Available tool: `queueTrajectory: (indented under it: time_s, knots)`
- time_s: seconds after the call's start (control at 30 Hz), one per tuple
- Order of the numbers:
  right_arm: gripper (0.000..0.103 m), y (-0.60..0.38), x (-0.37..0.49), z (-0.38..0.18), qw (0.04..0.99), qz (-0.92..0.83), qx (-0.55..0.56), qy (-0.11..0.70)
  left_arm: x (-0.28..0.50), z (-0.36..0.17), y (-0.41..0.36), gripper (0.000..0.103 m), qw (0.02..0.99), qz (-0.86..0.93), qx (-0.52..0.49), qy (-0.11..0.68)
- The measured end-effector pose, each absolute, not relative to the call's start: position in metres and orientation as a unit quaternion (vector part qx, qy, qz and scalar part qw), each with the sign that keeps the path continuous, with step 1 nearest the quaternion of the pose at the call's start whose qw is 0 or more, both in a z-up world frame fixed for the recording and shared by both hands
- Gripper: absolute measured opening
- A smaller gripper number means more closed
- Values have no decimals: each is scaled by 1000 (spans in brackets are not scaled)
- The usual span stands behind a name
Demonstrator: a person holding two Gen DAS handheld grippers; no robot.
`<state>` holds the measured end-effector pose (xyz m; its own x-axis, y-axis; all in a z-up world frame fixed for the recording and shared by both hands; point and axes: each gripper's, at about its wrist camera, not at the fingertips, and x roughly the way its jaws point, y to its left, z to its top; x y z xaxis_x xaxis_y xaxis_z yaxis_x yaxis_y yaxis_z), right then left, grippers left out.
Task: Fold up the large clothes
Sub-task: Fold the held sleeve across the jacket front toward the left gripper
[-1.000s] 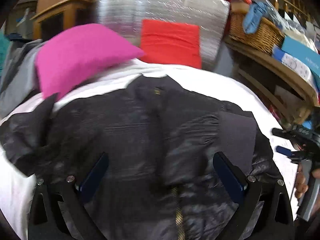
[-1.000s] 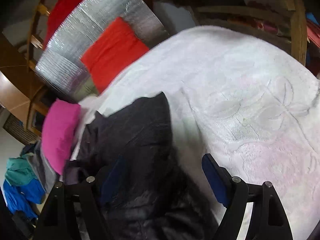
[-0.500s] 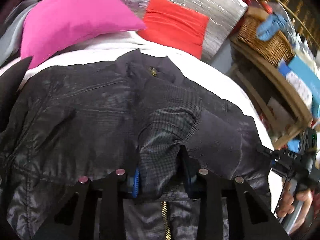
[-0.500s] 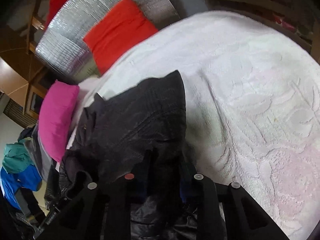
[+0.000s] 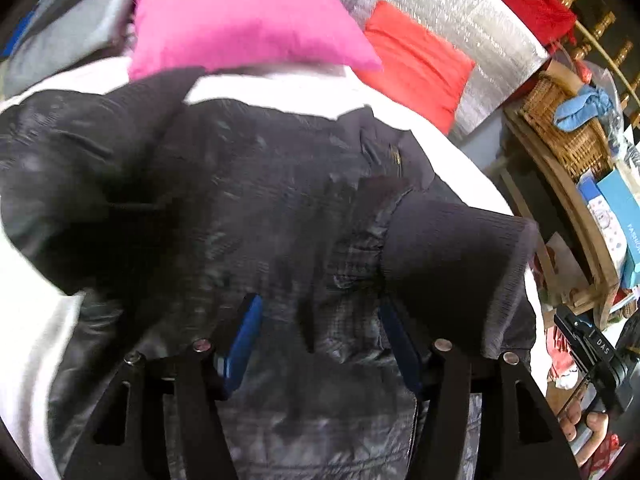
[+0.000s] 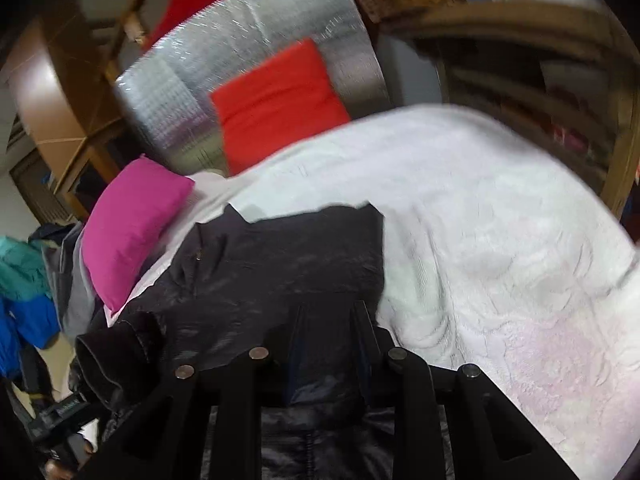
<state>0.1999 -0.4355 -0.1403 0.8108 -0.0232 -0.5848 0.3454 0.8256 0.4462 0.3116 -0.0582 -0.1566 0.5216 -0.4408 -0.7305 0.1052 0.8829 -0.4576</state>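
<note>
Now the left gripper (image 5: 320,344) stands released, sleeve cuff (image 5: 452,264) just ahead-right of its jaws; right gripper (image 6: 326,344) clenches the black jacket (image 6: 280,272).

White bedspread (image 6: 500,240), pink pillow (image 5: 240,20), perhaps foil-covered headboard (image 6: 248,52), wooden shelves (image 5: 568,200)

Bed (image 6: 500,240): white textured cover, faintly pink at the near right. On it: black jacket (image 6: 280,272), spread across the near left; pink pillow (image 6: 132,224) at the far left, just beside the jacket's collar (contact uncertain); red cushion (image 6: 276,104) at the far edge, against a silver padded panel (image 6: 248,40).
</note>
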Motion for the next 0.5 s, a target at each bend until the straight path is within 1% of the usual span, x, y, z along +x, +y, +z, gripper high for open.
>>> queueTrajectory:
  time_s: [0.1,0.17,0.2,0.37,0.4,0.5]
  knots:
    - [26,-415,209,-141,912,-76,262,305,299,-137,-47,64,879,-154,-173,416]
    - [26,-403,218,-150,905,-70,259,330,290,-125,-44,73,896,-156,-166,382]
    - [26,-399,224,-157,899,-70,261,346,285,-120,-44,79,902,-158,-162,368]
    - [27,-404,248,-198,843,-79,320,425,283,-113,-44,80,900,-185,-179,352]
    - [27,-410,250,-207,828,-73,349,433,284,-112,-45,80,898,-192,-184,350]
    - [27,-423,248,-214,810,-56,400,425,286,-114,-52,83,888,-212,-188,361]
